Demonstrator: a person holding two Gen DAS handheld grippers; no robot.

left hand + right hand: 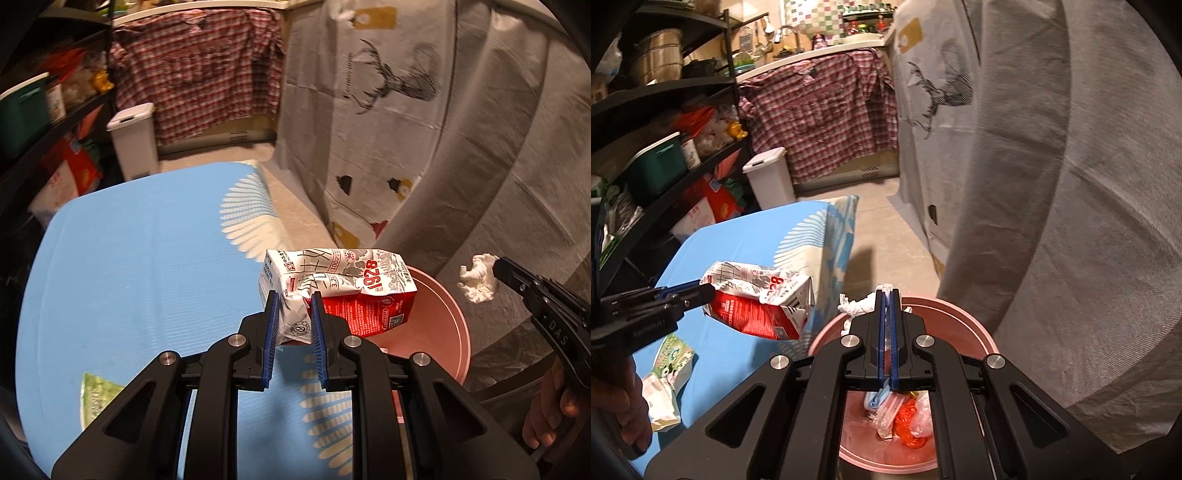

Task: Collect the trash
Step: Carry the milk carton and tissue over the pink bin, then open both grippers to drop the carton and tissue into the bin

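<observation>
1. We saw the crushed milk carton (332,288) clamped in the left gripper (294,314), hanging beside the pink bin (982,332).
2. The right gripper (887,306) pinched a tissue wad (476,277) above that bin (443,317).
3. The bin's contents were blurred.

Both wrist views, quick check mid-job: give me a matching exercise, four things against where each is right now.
1. carton
2. tissue
3. green wrapper
4. orange bag

A. inside the pink bin
B. lying on the blue table
C. in the left gripper
D. in the right gripper

Pairs: 1-C, 2-D, 3-B, 4-A
</observation>
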